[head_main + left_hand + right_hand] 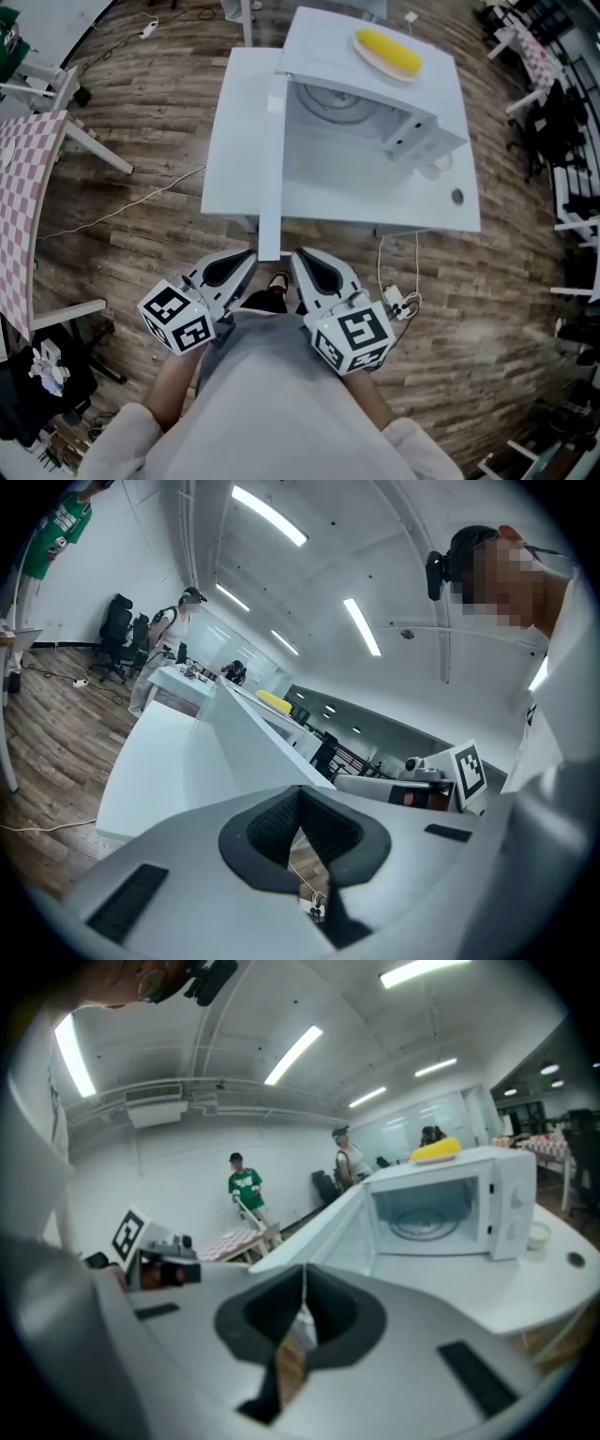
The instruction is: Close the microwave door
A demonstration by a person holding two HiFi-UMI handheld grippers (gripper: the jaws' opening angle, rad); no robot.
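Head view: the microwave door [272,169] stands open and edge-on; its long axis runs from the hinge on the microwave [319,47] toward the person; its free edge points between both tools; the left tool [246,257] lies on the outer-face side, judged better placed to push; the right tool [302,257] lies opposite; both tools are pressed together, empty; the microwave sits on the bench [234,159].
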